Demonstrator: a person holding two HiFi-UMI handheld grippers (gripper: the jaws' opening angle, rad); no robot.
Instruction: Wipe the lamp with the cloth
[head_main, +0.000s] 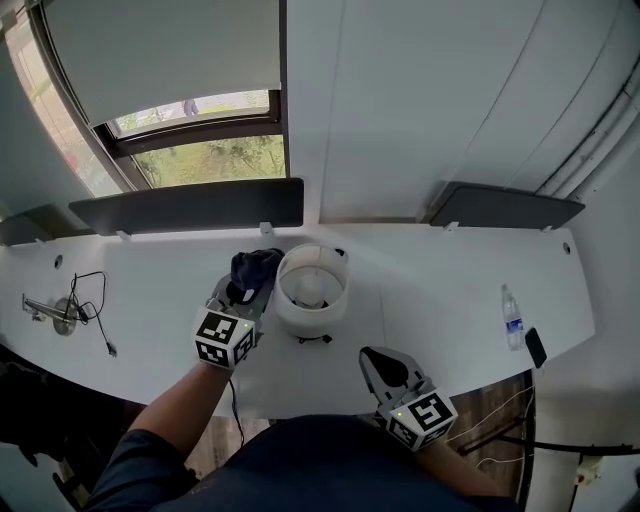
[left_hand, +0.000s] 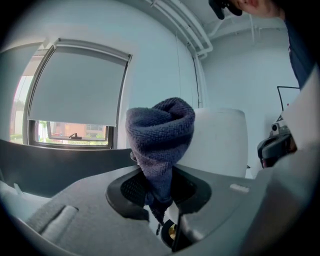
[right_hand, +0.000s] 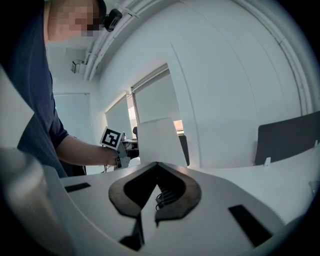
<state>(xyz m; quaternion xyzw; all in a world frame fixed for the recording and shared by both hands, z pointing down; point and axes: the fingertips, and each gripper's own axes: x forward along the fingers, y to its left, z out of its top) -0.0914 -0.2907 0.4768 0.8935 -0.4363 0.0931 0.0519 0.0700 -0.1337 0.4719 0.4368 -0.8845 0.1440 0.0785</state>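
Observation:
A lamp with a white drum shade (head_main: 311, 287) stands in the middle of the white table (head_main: 430, 290). My left gripper (head_main: 244, 288) is just left of the shade, shut on a dark blue cloth (head_main: 256, 267) that bunches up against the shade's left side. In the left gripper view the cloth (left_hand: 161, 134) rises from between the jaws of the left gripper (left_hand: 159, 189), with the shade (left_hand: 220, 142) right behind it. My right gripper (head_main: 374, 356) hovers near the table's front edge, right of the lamp, shut and holding nothing. Its view shows the right gripper (right_hand: 156, 166) pointing at the shade (right_hand: 157, 140).
A water bottle (head_main: 512, 318) and a black phone (head_main: 536, 347) lie at the table's right end. A metal object with a thin black cable (head_main: 66, 312) sits at the left end. Dark panels (head_main: 190, 205) line the back edge. The lamp's cord (head_main: 318, 340) trails forward.

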